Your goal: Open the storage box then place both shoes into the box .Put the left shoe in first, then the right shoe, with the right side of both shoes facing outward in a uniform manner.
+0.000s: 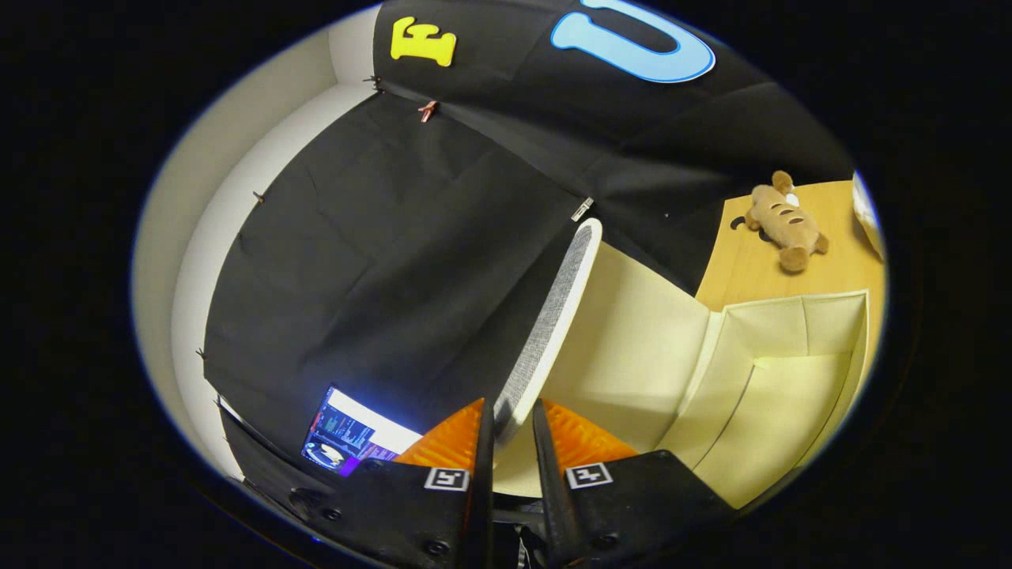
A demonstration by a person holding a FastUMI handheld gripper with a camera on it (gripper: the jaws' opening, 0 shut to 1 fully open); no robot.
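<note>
The tongs (512, 431) are clenched on the edge of the storage box lid (553, 316), which stands raised above the cream fabric storage box (791, 379) on the wooden surface (743, 269). The grip looks thin; if the lid slips out, it may fall shut again. A plush toy (785, 221) lies beyond the box.

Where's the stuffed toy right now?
In the gripper view, the stuffed toy lies on the wooden table, beyond the open box, far ahead of the tool gripping the lid.
</note>
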